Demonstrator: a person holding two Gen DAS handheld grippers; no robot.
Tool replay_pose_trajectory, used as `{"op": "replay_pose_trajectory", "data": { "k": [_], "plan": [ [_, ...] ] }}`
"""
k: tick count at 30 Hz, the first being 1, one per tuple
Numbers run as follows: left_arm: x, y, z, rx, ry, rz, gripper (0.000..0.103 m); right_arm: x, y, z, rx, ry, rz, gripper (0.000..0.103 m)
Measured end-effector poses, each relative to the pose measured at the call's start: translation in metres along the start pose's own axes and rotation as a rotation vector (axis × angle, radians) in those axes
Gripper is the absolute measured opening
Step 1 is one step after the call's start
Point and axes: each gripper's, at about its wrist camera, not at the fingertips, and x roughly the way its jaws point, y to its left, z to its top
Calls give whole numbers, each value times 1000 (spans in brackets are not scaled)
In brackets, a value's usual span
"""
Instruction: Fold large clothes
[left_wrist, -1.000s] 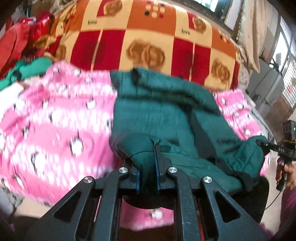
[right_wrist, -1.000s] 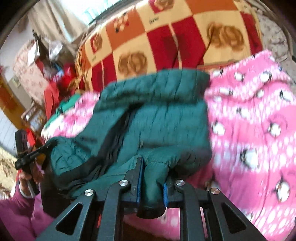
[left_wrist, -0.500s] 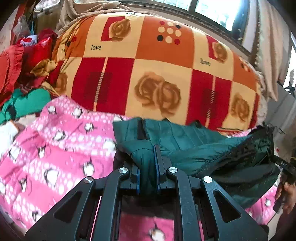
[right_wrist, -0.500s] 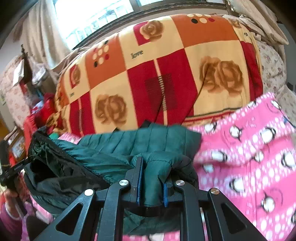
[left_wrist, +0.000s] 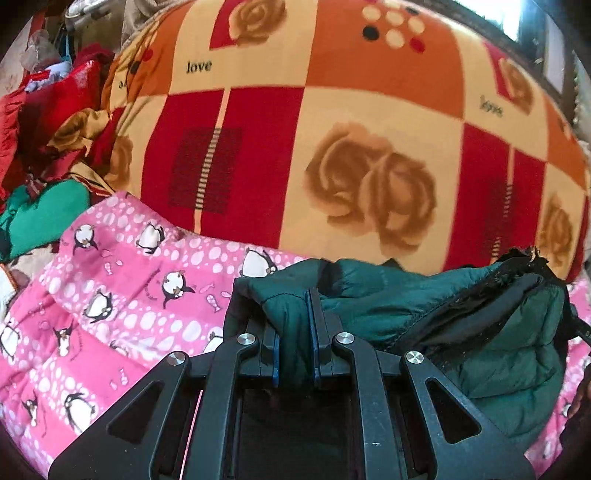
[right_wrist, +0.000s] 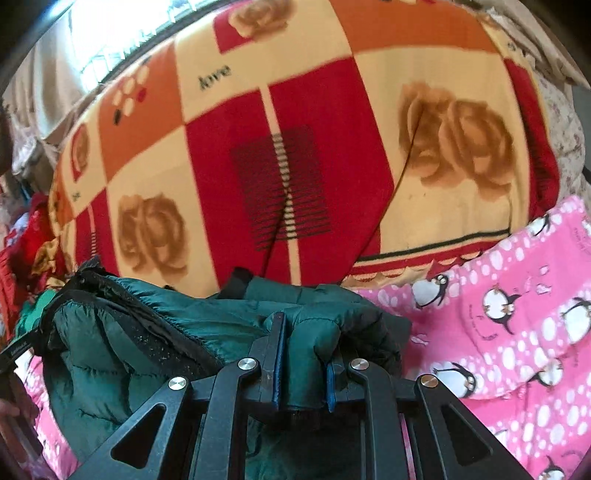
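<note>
Dark green quilted puffer jacket (left_wrist: 369, 299) was what we had in both grippers, bunched up and lifted above the pink penguin-print fleece blanket (left_wrist: 122, 295) that covered the bed. Our left gripper (left_wrist: 294, 334) was clenched on a fold of the green padding at one edge of the garment, the fabric squeezed between its blue-lined pads. Our right gripper (right_wrist: 303, 354) was likewise clamped on a thick wad of the same jacket (right_wrist: 155, 325) at the opposite edge. Between the two grips the garment sagged, and its black lining (left_wrist: 476, 325) showed along an open frayed edge. Behind the jacket rose a large plush blanket in red, orange and cream checks with brown roses (left_wrist: 332, 129) and the word "love". To the far side lay a heap of red and green clothes (left_wrist: 40, 155).
</note>
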Motion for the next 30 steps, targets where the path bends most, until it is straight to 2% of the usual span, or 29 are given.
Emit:
{"op": "replay_pose_trajectory", "data": {
  "k": [5, 9, 11, 14, 15, 16, 18, 19, 20, 22, 25, 30],
  "plan": [
    [35, -5, -3, 0, 37, 40, 13, 43, -8, -6, 46, 27, -35, 15],
    [50, -10, -9, 24, 38, 62, 15, 63, -10, -15, 62, 23, -39, 21],
    [50, -12, -11, 42, 35, 62, 16, 62, -12, -14, 68, 20, -25, 23],
    [44, -7, -6, 30, 46, 19, 19, 42, -19, -7, 118, 1, 30, 34],
    [38, -3, -3, 8, 49, -9, 21, 32, -19, -5, 122, -17, 43, 44],
    [32, 1, -1, -14, 46, -35, 25, 22, -18, -2, 119, -37, 57, 63],
    [20, 5, 4, -47, 28, -85, 37, 3, -12, 1, 106, -80, 79, 84],
    [14, 5, 4, -52, 14, -99, 50, -10, -7, 2, 93, -113, 89, 84],
    [6, 5, 5, -55, -14, -99, 68, -20, 0, 3, 79, -132, 97, 84],
    [-10, 3, 4, -52, -86, -81, 81, -30, 15, 3, 47, -136, 136, 84],
    [-25, -3, 3, -38, -133, -92, 82, -18, 49, 0, -34, -62, 180, 84],
    [-7, -16, -6, 28, -60, -39, 82, 33, 113, -12, -209, 47, 172, 84]
  ]
}}
